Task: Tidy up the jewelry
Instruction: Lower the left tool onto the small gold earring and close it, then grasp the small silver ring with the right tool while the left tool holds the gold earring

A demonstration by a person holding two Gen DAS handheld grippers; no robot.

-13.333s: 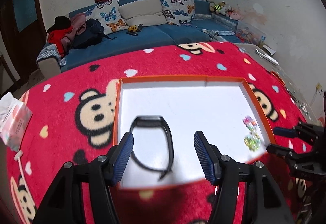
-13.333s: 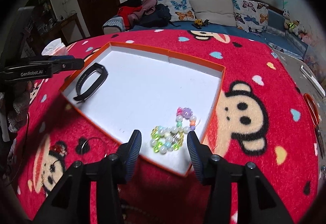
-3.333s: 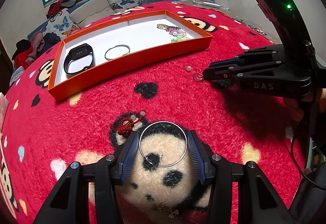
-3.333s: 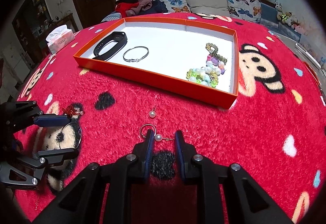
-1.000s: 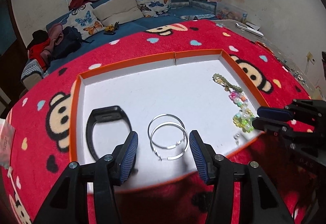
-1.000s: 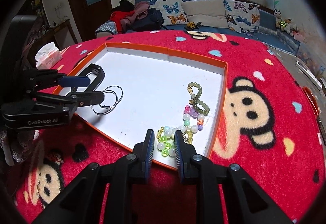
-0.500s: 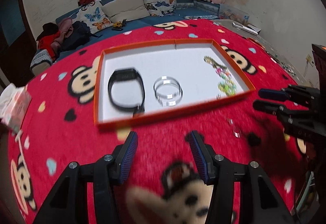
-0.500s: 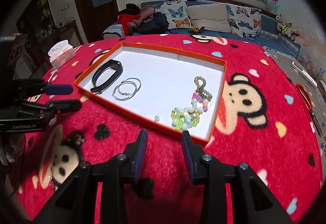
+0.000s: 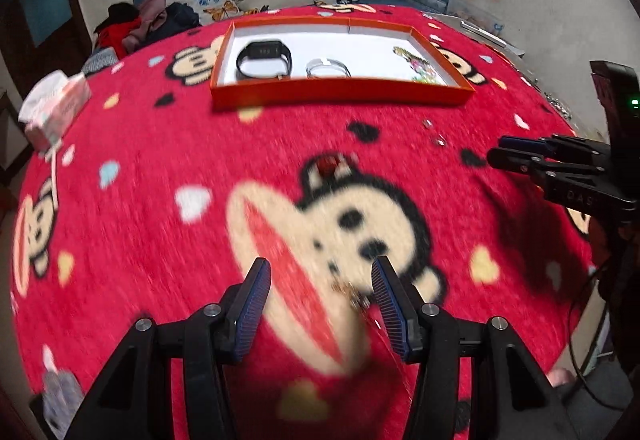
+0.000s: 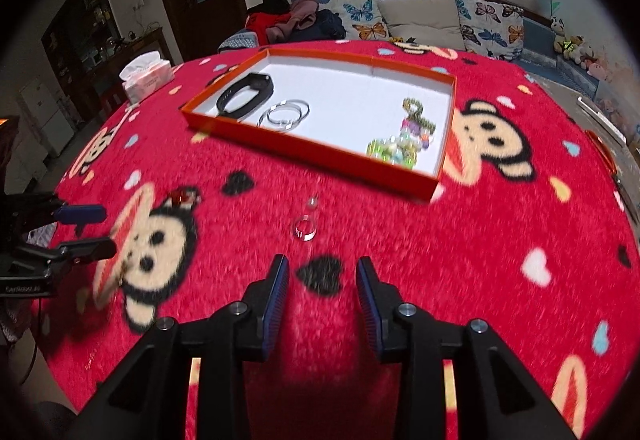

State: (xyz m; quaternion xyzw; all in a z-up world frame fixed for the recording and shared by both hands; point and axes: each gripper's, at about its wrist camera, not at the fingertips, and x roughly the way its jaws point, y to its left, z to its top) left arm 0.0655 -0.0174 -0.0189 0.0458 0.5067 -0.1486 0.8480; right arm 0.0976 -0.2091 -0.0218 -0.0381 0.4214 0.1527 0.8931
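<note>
Bench cover (image 10: 480, 240) red, fuzzy, printed with cream-and-black monkey faces, scattered hearts in black, white, yellow, pale blue. Tray (image 10: 316, 153) orange walls, white floor. Watch band (image 10: 244, 91) black. Hoops (image 10: 284, 113) silver. Bead bracelets (image 10: 404, 147) pastel green, yellow, purple mix. Hand-held gripper pads (image 10: 276, 296) dark blue, ribbed, on black frames. Tissue box (image 9: 56, 107) pink-white. Sofa cushions (image 10: 360, 17) white with butterfly print.

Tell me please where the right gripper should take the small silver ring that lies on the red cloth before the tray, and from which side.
Probably from straight above, the right gripper pinching across the silver ring. It seems to lie flat on the soft red cloth, so the fingers should press down slightly at two opposite sides of the band.
</note>
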